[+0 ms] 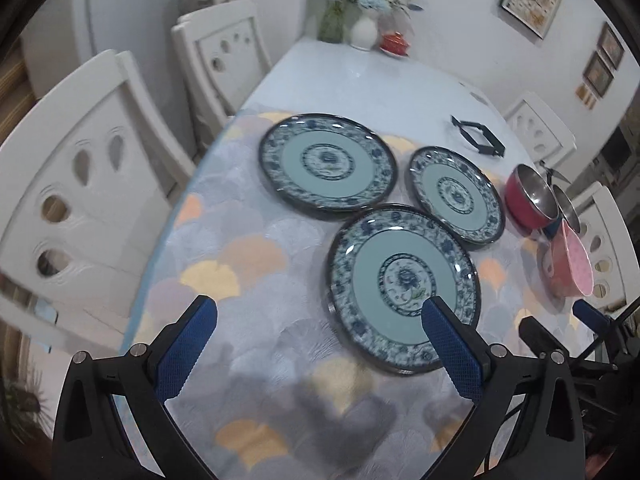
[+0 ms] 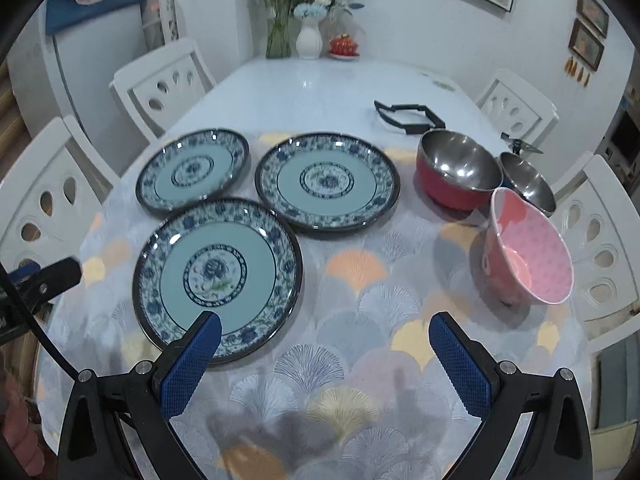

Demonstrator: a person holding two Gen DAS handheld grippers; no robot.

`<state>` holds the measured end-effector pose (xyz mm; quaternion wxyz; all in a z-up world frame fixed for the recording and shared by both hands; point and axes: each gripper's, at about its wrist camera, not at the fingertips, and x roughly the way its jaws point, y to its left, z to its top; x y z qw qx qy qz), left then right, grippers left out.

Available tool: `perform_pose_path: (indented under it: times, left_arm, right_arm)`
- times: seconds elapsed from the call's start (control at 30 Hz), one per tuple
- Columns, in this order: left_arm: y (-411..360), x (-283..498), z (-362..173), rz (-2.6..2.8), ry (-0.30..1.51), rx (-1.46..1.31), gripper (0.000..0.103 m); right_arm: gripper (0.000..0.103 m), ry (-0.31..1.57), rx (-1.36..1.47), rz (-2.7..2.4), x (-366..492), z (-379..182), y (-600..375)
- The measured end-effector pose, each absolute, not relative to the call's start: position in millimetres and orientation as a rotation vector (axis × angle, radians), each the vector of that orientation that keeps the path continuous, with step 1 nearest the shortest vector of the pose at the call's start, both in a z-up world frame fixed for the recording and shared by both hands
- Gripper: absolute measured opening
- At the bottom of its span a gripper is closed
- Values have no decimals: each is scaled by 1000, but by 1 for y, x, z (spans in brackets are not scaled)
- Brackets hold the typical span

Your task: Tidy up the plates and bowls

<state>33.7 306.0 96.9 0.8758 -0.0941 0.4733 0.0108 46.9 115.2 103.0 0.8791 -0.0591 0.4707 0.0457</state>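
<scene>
Three blue floral plates lie flat on the table: a near plate [image 1: 404, 288] [image 2: 218, 278], a far left plate [image 1: 328, 160] [image 2: 194, 170] and a third plate [image 1: 456, 196] [image 2: 326, 182]. To their right stand a red steel-lined bowl [image 2: 456, 168] [image 1: 530, 198], a smaller steel bowl [image 2: 526, 182] behind it and a pink bowl [image 2: 528, 248] [image 1: 570, 264]. My left gripper [image 1: 320, 316] is open and empty, its right finger over the near plate's edge. My right gripper [image 2: 326, 334] is open and empty above the mat, between the near plate and the pink bowl.
A black frame-like holder [image 2: 410, 116] [image 1: 478, 136] lies farther back on the white table [image 2: 304, 84]. Vases with flowers [image 2: 308, 36] and a small red pot [image 2: 344, 46] stand at the far end. White chairs [image 1: 92, 184] surround the table.
</scene>
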Motion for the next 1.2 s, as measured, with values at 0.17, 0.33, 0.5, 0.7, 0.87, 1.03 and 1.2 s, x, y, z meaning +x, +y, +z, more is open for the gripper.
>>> perform_pose_path:
  times: [0.17,0.33,0.5,0.7,0.87,1.03,1.2]
  left_arm:
    - [293,46,109,33,953,-84,102]
    - [280,53,143,30,920,40,102]
    - [272,51,166,39,870,87,102]
    - [266,42,161,30,889,70,102]
    - [267,38,159,25,901,34,102]
    - [271,39,157,17,910,-9,102]
    - [277,44,151,-2,939,-68,102]
  right_arm:
    - [103,1011,-134,75,64,110,119]
    - [103,1123,-77,35,84,127,114]
    - [103,1091,-118,2,83,147,117]
    - [103,1090,-71,29,77,161,116]
    - [103,1111,-56,26,72,158,114]
    - [103,1104,-61,16,72,158,111]
    - [103,1082,-88,-2,76,160,106]
